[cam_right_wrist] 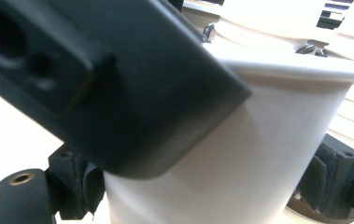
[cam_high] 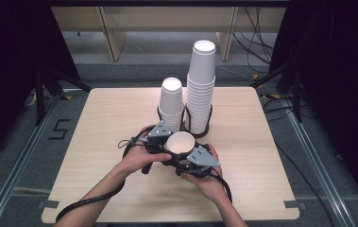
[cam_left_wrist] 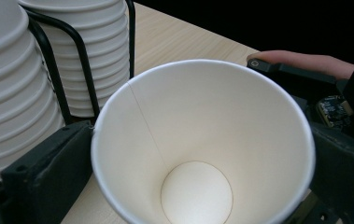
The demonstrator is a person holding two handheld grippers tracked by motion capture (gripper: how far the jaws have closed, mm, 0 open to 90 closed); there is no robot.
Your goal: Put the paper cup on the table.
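Observation:
A single white paper cup (cam_high: 181, 141) stands upright and empty at the table's middle, held between both grippers. My left gripper (cam_high: 171, 143) comes in from the left; in the left gripper view its jaws press the two sides of the cup (cam_left_wrist: 198, 121) near the rim. My right gripper (cam_high: 189, 154) reaches in from the near right. In the right gripper view its jaws flank the lower wall of the cup (cam_right_wrist: 277, 116), and a big black jaw of the other gripper crosses close in front. A hand grips each tool.
Just behind the cup, two stacks of paper cups stand in a black wire holder (cam_high: 184, 118): a short stack (cam_high: 172, 101) and a tall stack (cam_high: 201, 85). The wooden table (cam_high: 110, 123) has bare room left, right and front. Cables lie on the floor beyond.

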